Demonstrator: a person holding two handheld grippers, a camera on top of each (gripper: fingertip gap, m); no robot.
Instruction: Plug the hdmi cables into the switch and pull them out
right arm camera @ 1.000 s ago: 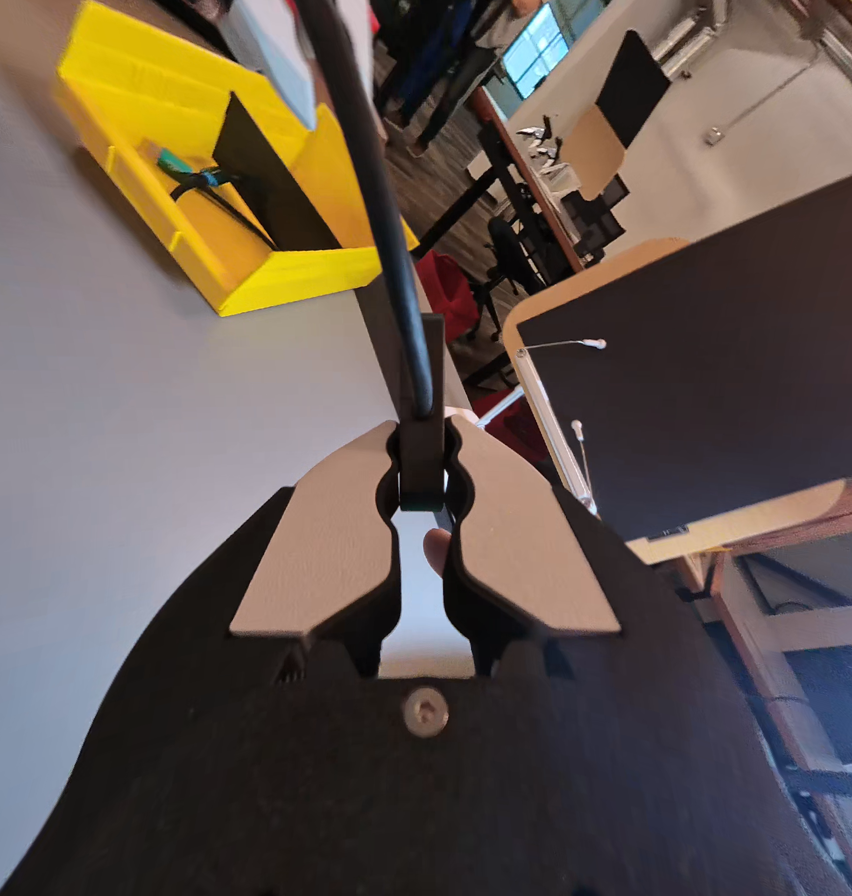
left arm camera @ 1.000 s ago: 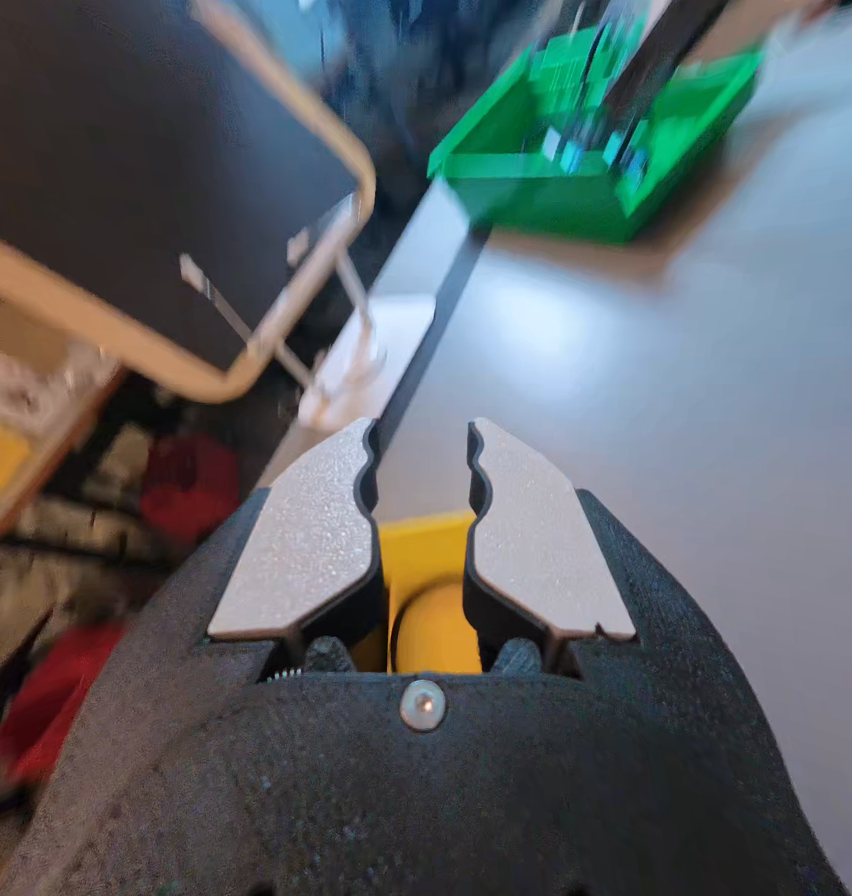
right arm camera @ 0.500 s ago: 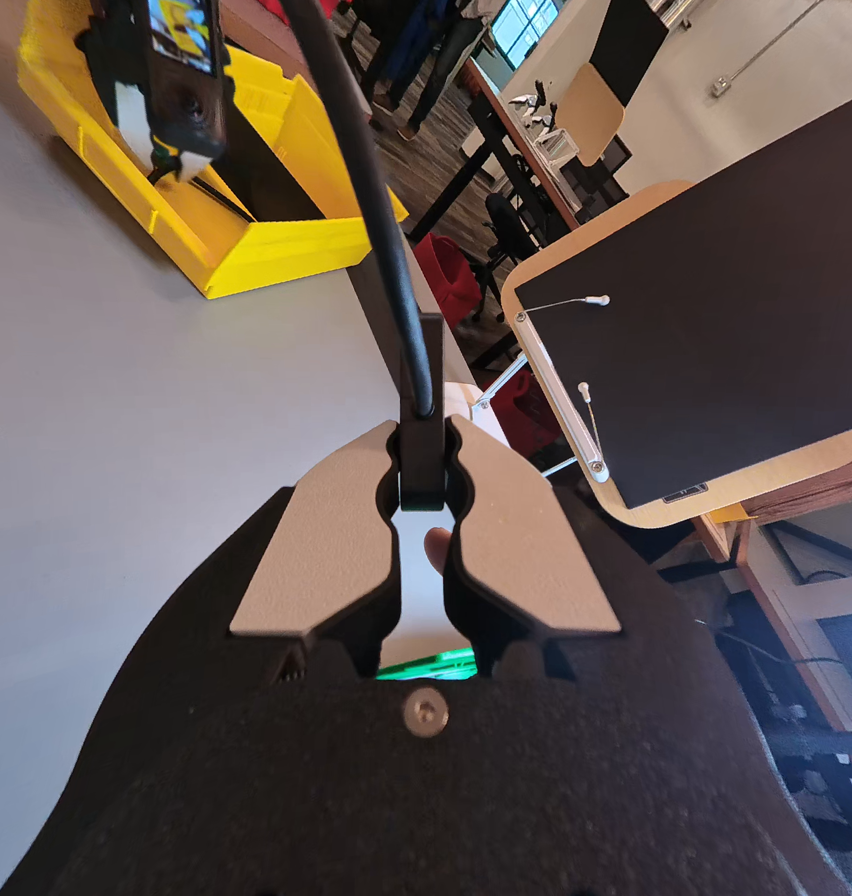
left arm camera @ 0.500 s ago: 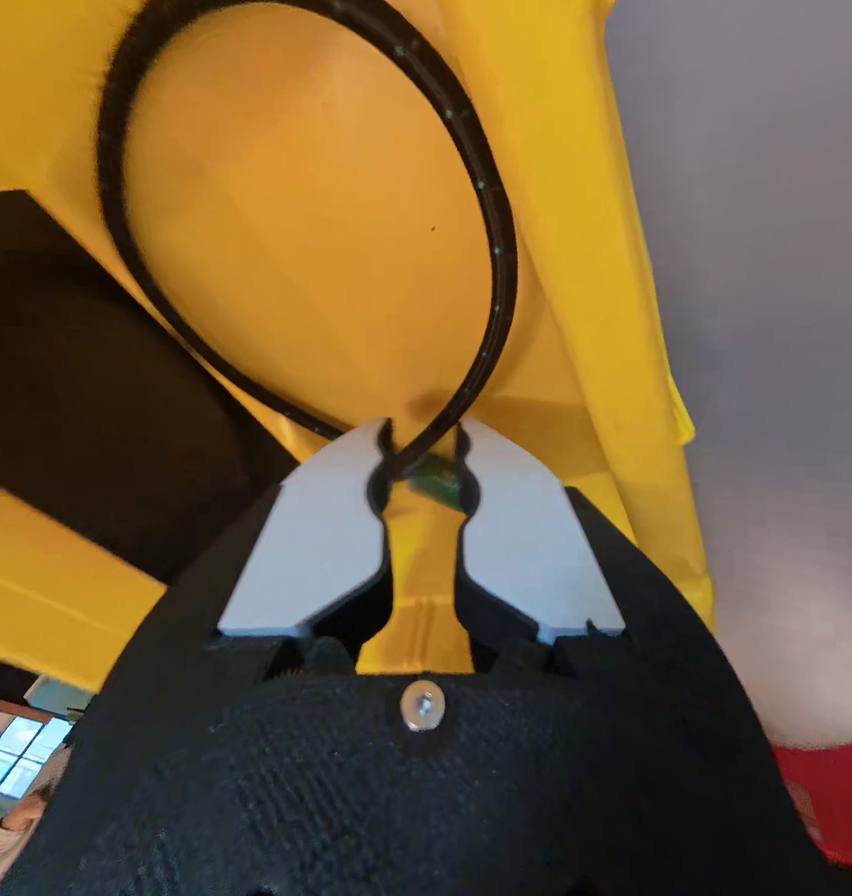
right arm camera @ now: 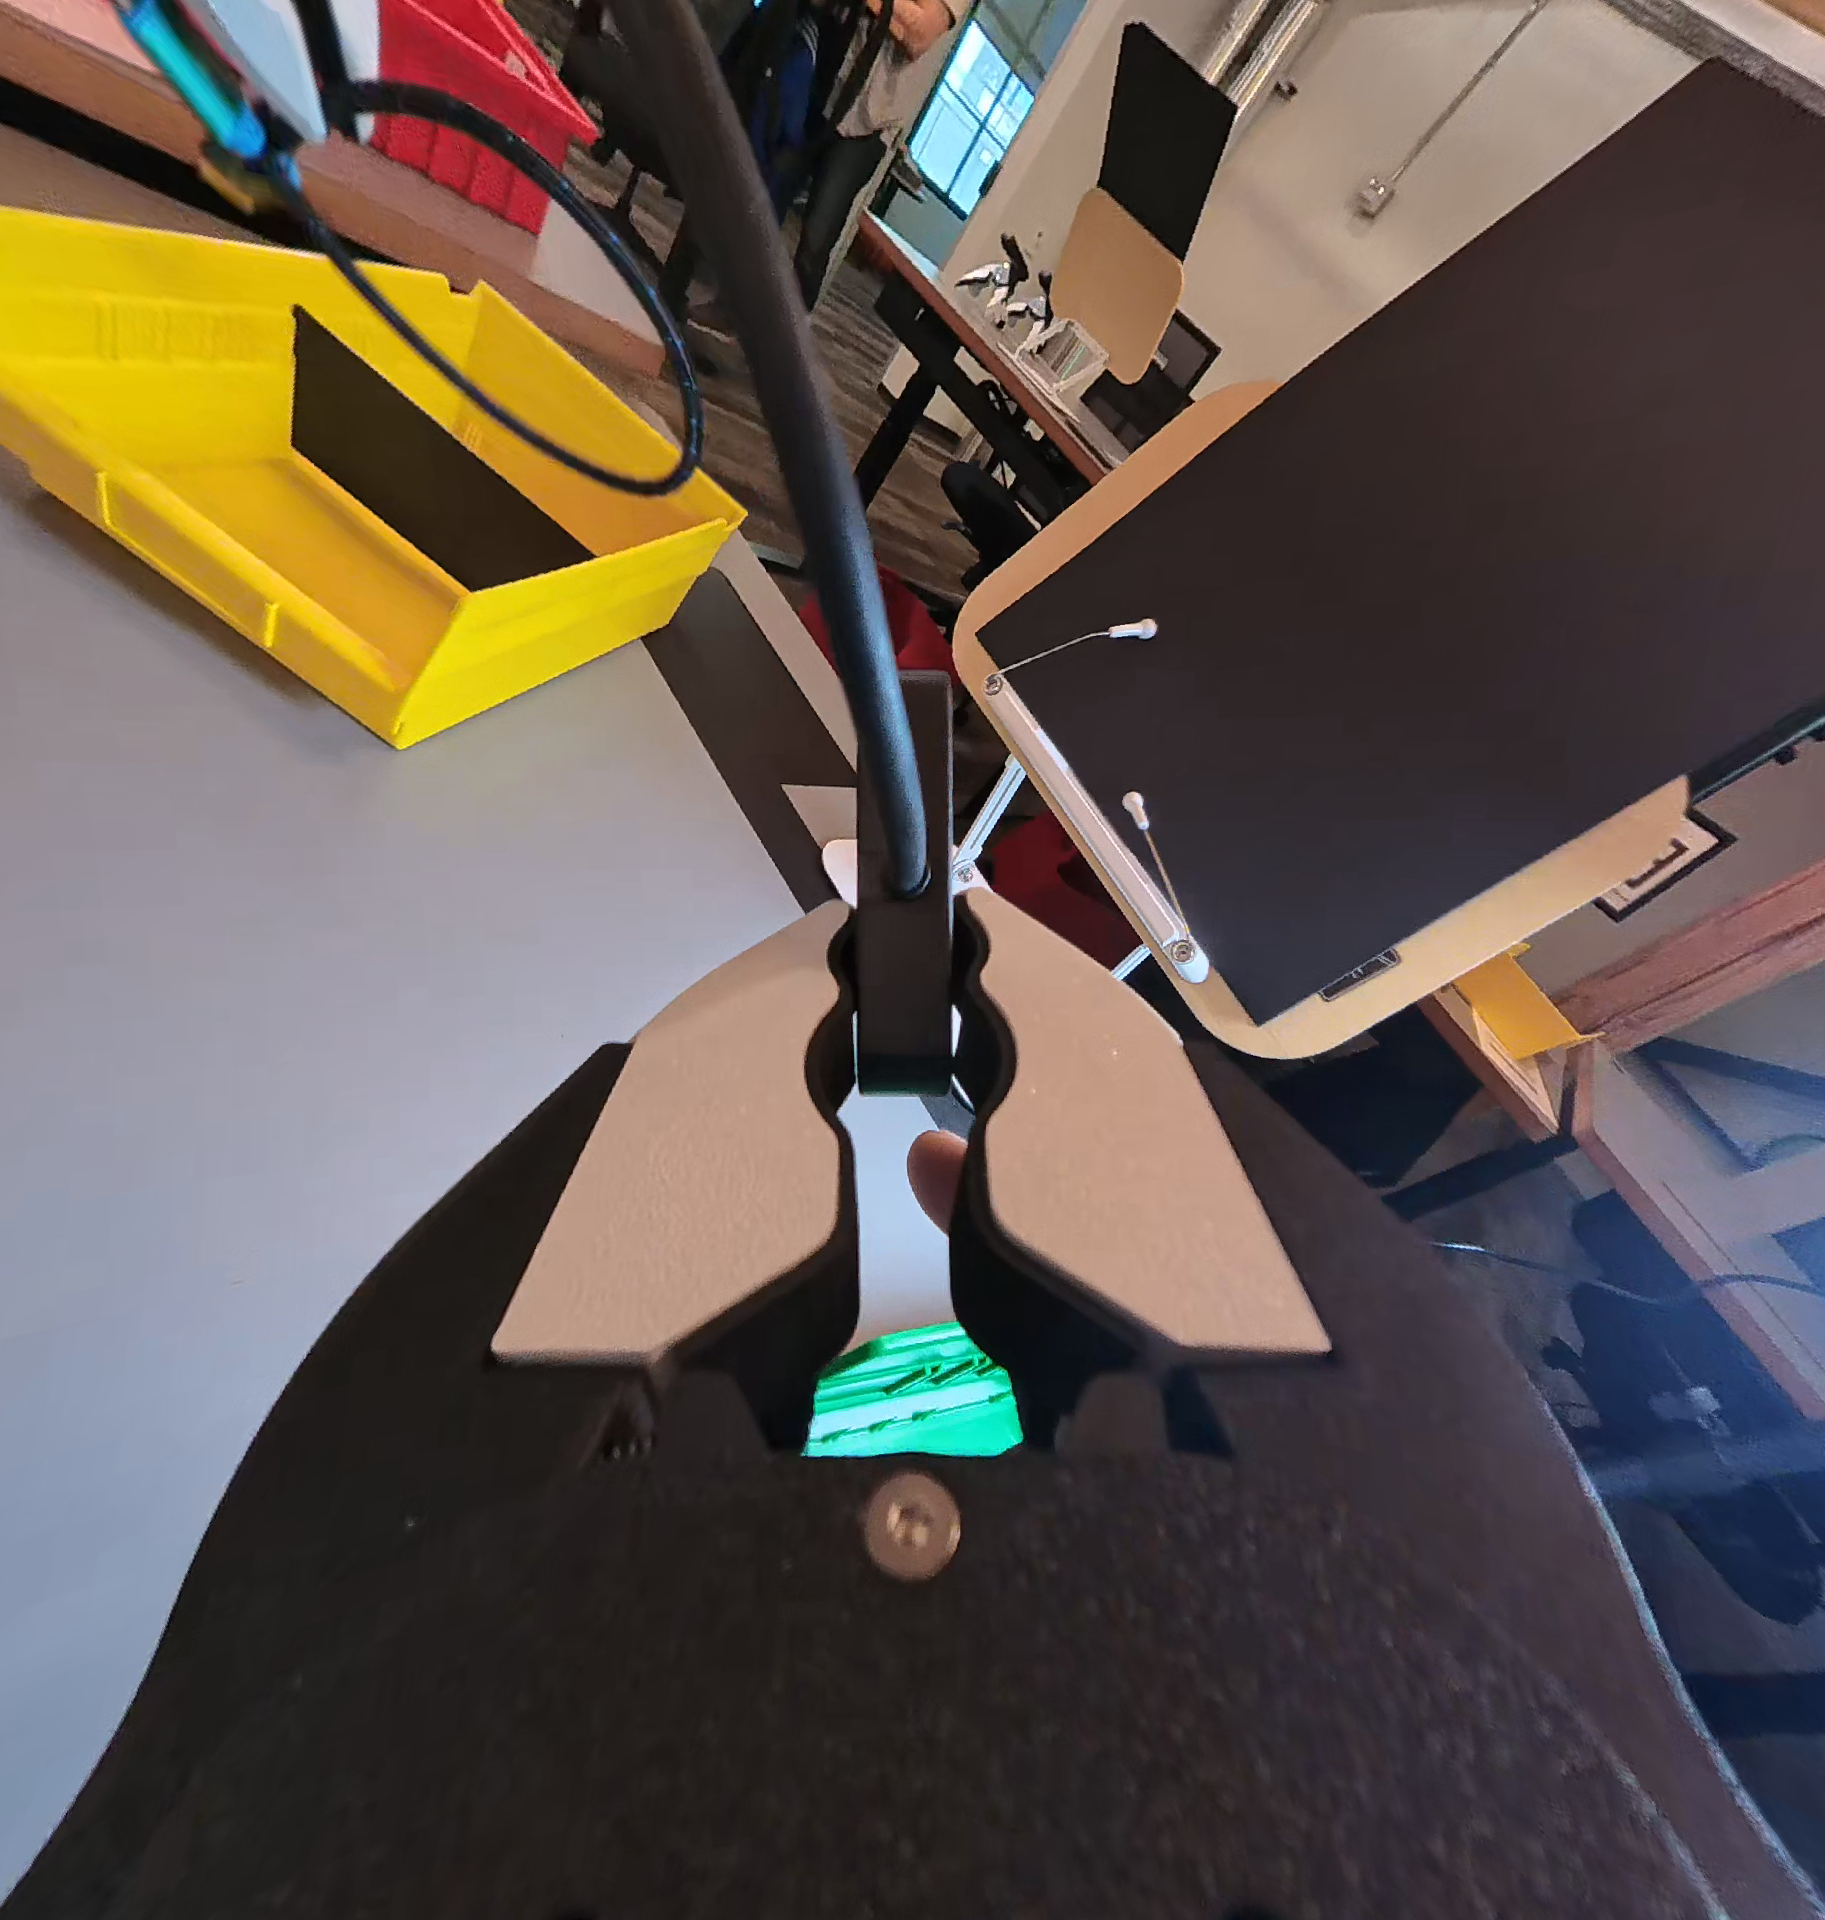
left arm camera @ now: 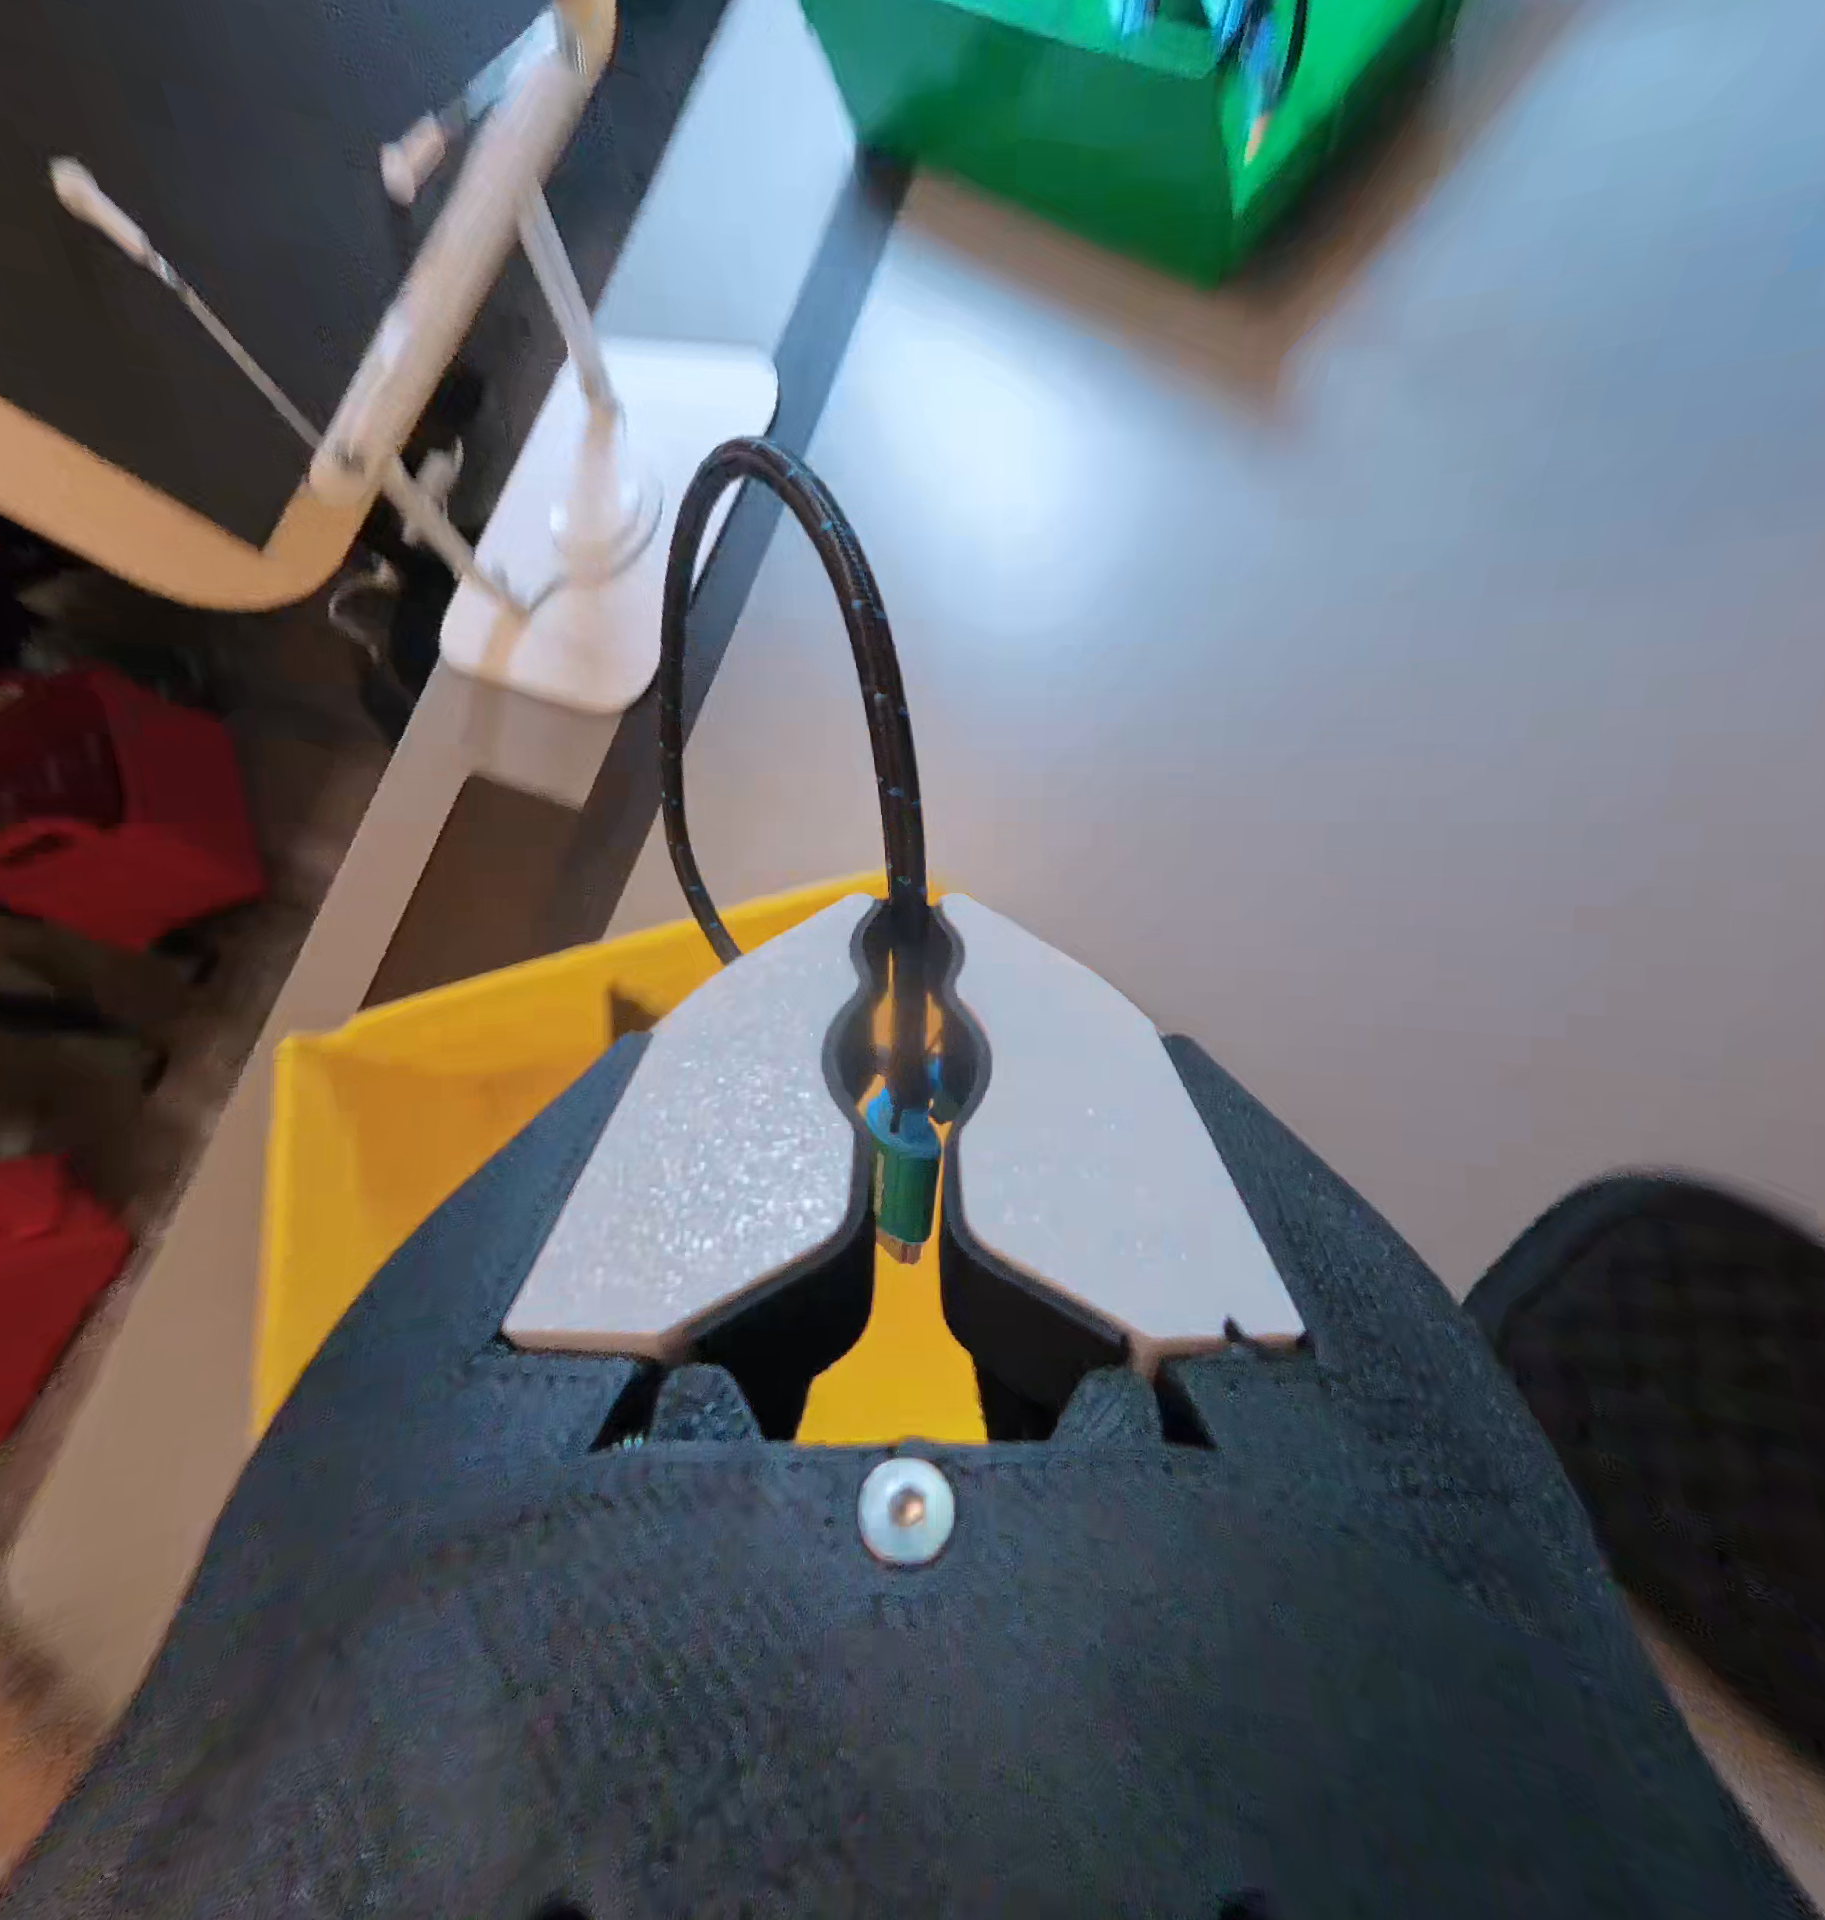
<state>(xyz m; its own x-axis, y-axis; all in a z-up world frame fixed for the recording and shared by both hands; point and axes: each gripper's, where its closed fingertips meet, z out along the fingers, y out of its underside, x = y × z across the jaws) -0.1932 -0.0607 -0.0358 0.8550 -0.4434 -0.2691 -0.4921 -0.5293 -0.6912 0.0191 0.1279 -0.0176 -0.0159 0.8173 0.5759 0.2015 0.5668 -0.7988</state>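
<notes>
My left gripper [left arm camera: 903, 914] is shut on a thin braided black cable [left arm camera: 866, 623] just above its green and blue connector [left arm camera: 903, 1174]. The cable loops up and back down toward the yellow bin [left arm camera: 420, 1091] below. My right gripper [right arm camera: 903, 914] is shut on a black plug [right arm camera: 903, 997], and its thick black cable [right arm camera: 814, 468] rises out of view. In the right wrist view the left gripper [right arm camera: 253, 62] hangs above the yellow bin [right arm camera: 534, 623] with the braided loop [right arm camera: 679, 343]. I see no switch.
A green bin [left arm camera: 1074, 125] stands farther along the grey table [left arm camera: 1303, 727] and shows through my right fingers' gap [right arm camera: 913, 1403]. A black panel with a tan edge [right arm camera: 1459, 623] stands past the table edge. A black divider [right arm camera: 409, 478] stands in the yellow bin. Red crates [right arm camera: 472, 114] lie beyond. The grippers' ends are close to 30 cm from one another.
My left gripper, open and empty a second ago, shut on the braided cable inside the yellow bin and has lifted it above the bin. My right gripper has kept hold of the black plug.
</notes>
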